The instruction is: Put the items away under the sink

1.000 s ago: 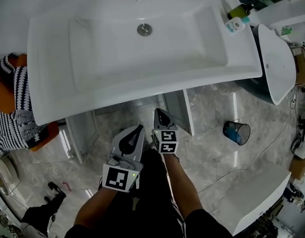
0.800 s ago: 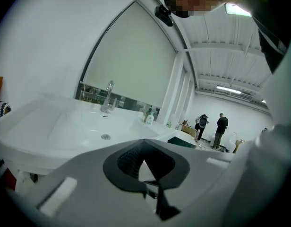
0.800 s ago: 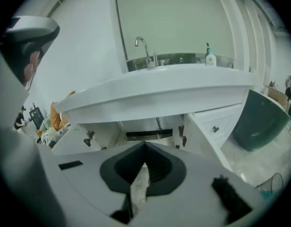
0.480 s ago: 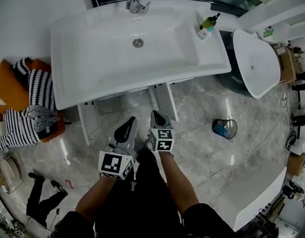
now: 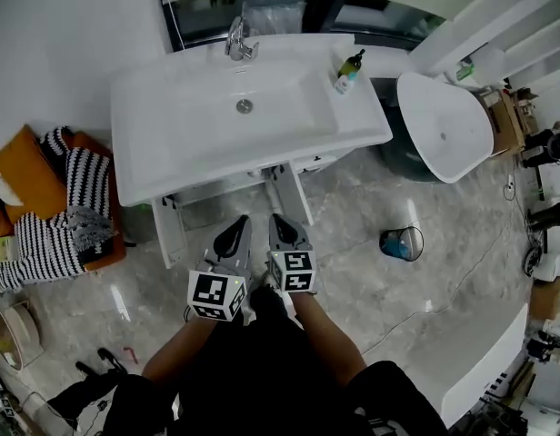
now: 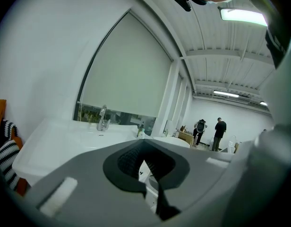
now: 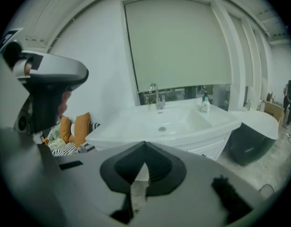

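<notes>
A white sink point(image 5: 198, 143) with a chrome faucet point(image 5: 236, 39) stands ahead of me. On its right rear corner stand a dark green bottle and a small white one point(image 5: 347, 71), the pair also visible in the right gripper view point(image 7: 205, 103). Below the basin, two white cabinet doors point(image 5: 294, 193) hang open. My left gripper point(image 5: 237, 227) and right gripper point(image 5: 278, 222) are side by side in front of the cabinet, above the floor, both shut with nothing in them. Both gripper views look over the shut jaws toward the sink point(image 7: 159, 122) point(image 6: 65, 136).
A white oval tub point(image 5: 444, 125) stands right of the sink, a blue waste bin point(image 5: 400, 242) on the marble floor below it. Orange cushions and a striped blanket point(image 5: 53, 207) lie at the left. Two people point(image 6: 220, 134) stand far off.
Both grippers have risen and the head has pulled back from the sink, which now looks smaller. The faucet, window and tub have come fully into view.
</notes>
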Action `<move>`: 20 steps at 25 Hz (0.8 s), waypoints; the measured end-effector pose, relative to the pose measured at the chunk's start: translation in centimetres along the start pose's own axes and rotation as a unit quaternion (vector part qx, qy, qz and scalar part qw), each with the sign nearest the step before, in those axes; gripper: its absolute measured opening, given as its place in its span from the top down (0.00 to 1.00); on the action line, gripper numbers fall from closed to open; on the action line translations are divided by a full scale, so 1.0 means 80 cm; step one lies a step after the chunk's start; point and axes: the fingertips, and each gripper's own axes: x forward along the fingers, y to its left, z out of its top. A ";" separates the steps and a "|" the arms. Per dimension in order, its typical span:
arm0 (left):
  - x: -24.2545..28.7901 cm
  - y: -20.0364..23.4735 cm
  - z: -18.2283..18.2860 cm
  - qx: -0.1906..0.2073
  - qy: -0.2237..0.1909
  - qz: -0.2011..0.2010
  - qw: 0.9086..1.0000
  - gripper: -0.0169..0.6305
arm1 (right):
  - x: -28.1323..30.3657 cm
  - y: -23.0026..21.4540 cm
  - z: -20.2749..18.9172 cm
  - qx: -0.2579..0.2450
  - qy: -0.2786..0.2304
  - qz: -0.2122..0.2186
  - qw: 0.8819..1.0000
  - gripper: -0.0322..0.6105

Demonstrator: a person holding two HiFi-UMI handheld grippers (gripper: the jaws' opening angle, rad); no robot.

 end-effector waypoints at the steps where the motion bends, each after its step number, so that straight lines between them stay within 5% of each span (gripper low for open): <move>1: -0.003 -0.004 0.005 0.001 -0.002 -0.001 1.000 0.96 | -0.009 0.004 0.006 0.000 -0.004 0.001 1.000 0.93; 20: -0.015 -0.025 0.036 -0.002 -0.025 -0.019 1.000 0.97 | -0.063 0.017 0.052 -0.028 -0.059 0.002 0.998 0.93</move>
